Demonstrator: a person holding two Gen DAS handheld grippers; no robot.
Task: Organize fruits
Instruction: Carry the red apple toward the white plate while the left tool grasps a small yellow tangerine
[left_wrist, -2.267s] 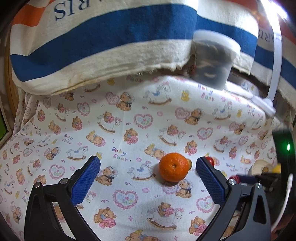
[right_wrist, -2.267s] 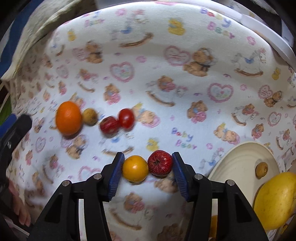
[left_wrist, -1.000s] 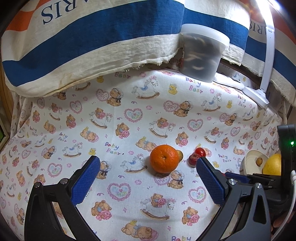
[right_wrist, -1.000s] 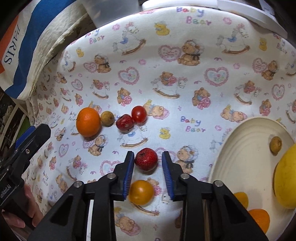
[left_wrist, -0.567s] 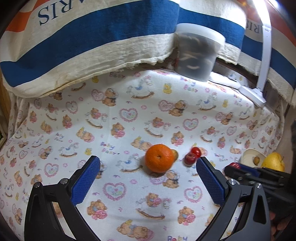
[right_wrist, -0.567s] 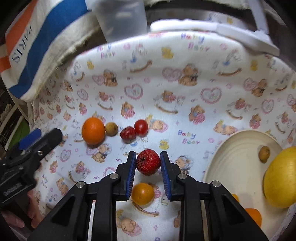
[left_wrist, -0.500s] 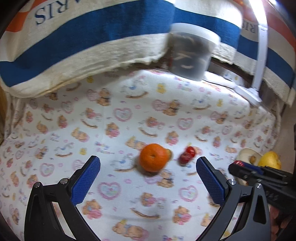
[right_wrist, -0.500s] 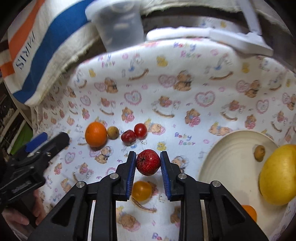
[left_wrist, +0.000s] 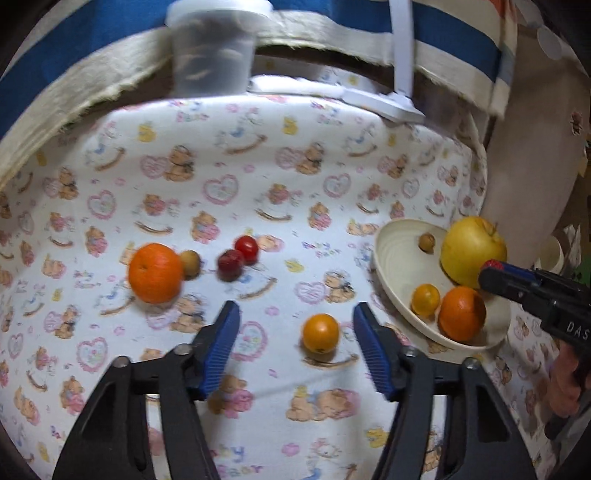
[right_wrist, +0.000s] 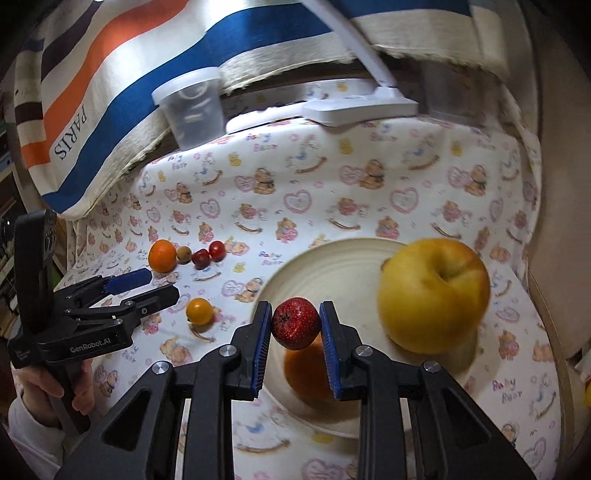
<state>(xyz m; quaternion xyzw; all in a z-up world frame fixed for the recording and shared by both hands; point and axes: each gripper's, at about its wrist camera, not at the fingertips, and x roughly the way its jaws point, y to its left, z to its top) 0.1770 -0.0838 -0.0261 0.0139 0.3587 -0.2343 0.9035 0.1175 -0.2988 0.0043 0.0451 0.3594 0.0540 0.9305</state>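
Over the plate: the red fruit (right_wrist: 296, 324) was pinched between the pressed-in pads of the right gripper (right_wrist: 295, 338), held above an orange.
Plate (right_wrist: 332, 258): a yellow apple (right_wrist: 434, 293) was seated on it.
Left of the plate: a small orange fruit (left_wrist: 320, 332) was framed by the left gripper (left_wrist: 295, 332), its jaws spread and touching nothing.
Farther left of the plate: a big orange (left_wrist: 155, 272) was set near two red tomatoes (left_wrist: 238, 254).
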